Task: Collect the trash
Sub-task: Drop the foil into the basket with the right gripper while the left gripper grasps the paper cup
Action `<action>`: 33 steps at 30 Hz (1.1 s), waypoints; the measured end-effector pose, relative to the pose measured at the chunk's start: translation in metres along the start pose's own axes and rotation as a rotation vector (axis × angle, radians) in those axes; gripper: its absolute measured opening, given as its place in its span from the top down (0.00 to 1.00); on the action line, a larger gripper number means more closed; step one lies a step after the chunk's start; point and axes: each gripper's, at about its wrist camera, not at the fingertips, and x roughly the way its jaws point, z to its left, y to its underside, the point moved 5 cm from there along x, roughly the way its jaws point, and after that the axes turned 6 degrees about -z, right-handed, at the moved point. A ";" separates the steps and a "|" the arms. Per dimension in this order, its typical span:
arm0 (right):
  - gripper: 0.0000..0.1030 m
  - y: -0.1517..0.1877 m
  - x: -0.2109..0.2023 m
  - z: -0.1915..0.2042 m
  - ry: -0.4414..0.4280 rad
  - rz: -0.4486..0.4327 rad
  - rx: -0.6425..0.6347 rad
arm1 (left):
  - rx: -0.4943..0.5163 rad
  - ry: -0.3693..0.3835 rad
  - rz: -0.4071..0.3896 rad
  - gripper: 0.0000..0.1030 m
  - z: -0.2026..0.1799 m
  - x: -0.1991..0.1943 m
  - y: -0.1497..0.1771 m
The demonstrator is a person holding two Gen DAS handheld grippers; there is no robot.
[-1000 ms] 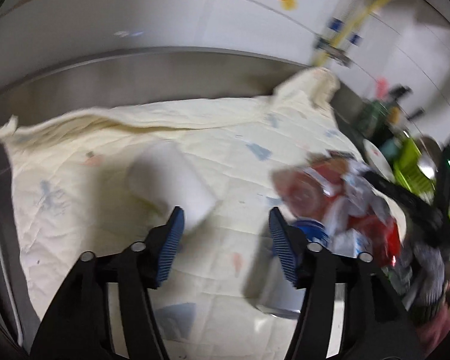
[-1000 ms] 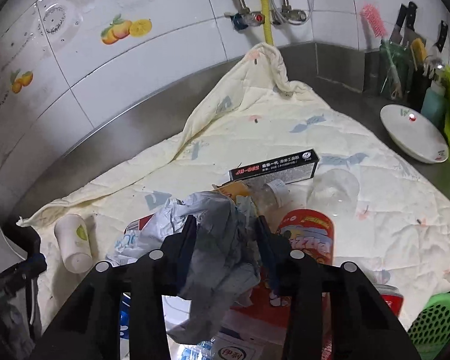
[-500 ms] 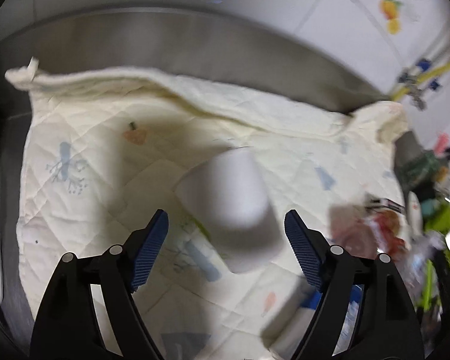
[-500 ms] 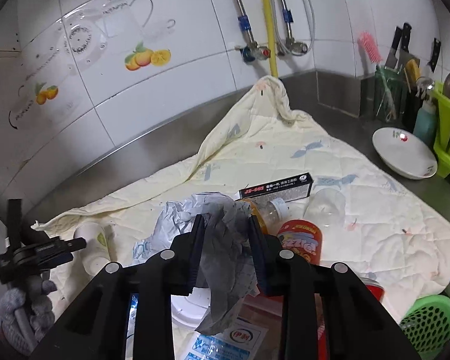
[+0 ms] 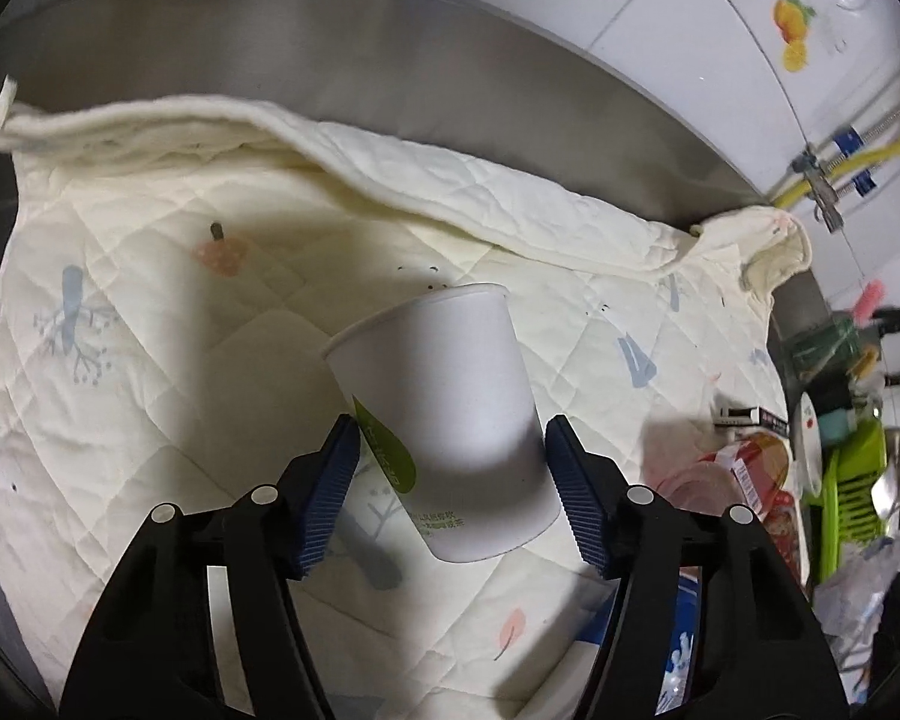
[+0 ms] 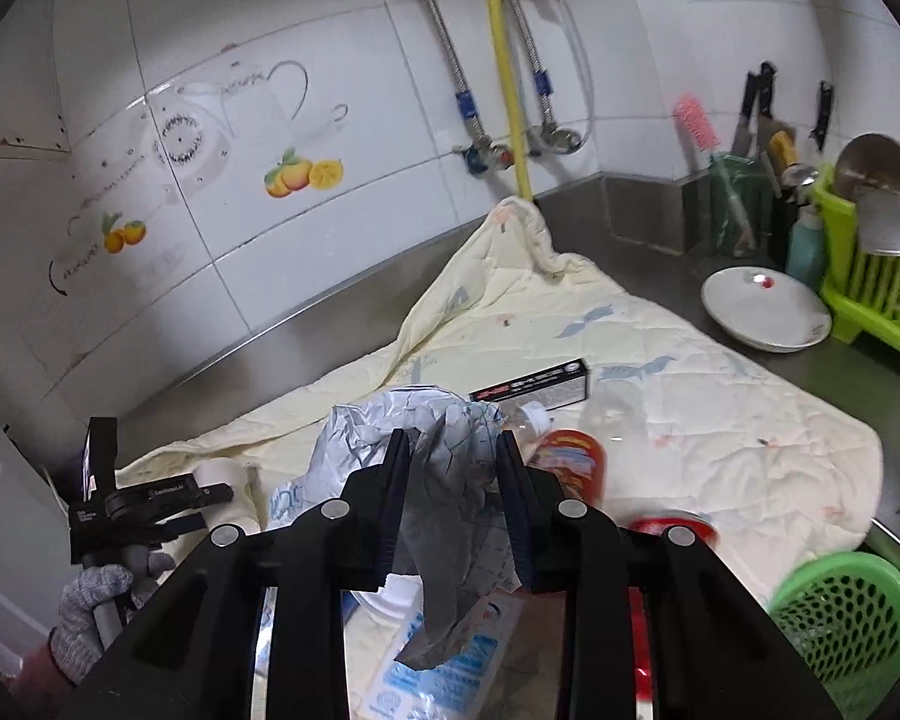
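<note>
A white paper cup (image 5: 450,420) with a green leaf mark lies on its side on the cream quilted cloth (image 5: 150,300). My left gripper (image 5: 450,468) is open, its blue pads on either side of the cup, close to it. My right gripper (image 6: 453,480) is shut on a crumpled grey-white plastic wrapper (image 6: 438,468) and holds it above a pile of trash: a black box (image 6: 534,387), a red can (image 6: 570,462) and printed packets (image 6: 444,660). The left gripper (image 6: 150,498) and the cup (image 6: 225,474) show at the left of the right wrist view.
A green mesh basket (image 6: 846,612) sits at the lower right. A white plate (image 6: 762,309), a green dish rack (image 6: 870,276) and a knife holder (image 6: 744,204) stand at the back right. Tiled wall and pipes (image 6: 498,60) rise behind the steel counter.
My left gripper has swung left from the trash pile and closed in on the paper cup, which now sits between its open pads. My right gripper has risen a little with the wrapper.
</note>
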 end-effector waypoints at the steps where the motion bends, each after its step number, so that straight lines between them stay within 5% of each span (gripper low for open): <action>1: 0.72 0.001 -0.007 -0.002 -0.001 -0.002 0.008 | 0.008 0.007 0.001 0.40 0.000 -0.001 0.001; 9: 0.72 0.013 -0.059 -0.026 0.058 -0.058 0.061 | 0.085 0.041 -0.034 0.54 0.000 -0.023 0.009; 13: 0.72 0.024 -0.080 -0.035 0.077 -0.074 0.082 | 0.096 0.097 -0.027 0.94 -0.003 -0.033 0.011; 19: 0.72 0.036 -0.098 -0.045 0.109 -0.074 0.089 | 0.126 0.133 -0.010 0.93 -0.006 -0.037 0.016; 21: 0.72 0.039 -0.104 -0.049 0.110 -0.075 0.099 | 0.144 0.116 -0.014 0.89 -0.007 -0.036 0.016; 23: 0.72 0.039 -0.108 -0.052 0.126 -0.084 0.096 | 0.098 0.110 0.008 0.52 -0.004 -0.032 0.013; 25: 0.72 0.039 -0.110 -0.055 0.128 -0.086 0.096 | 0.096 0.099 -0.011 0.38 -0.004 -0.032 0.007; 29: 0.72 0.041 -0.115 -0.066 0.158 -0.081 0.094 | 0.128 0.051 -0.007 0.27 -0.009 -0.023 0.000; 33: 0.72 0.048 -0.120 -0.079 0.206 -0.076 0.092 | 0.161 0.019 0.010 0.27 -0.016 -0.005 -0.004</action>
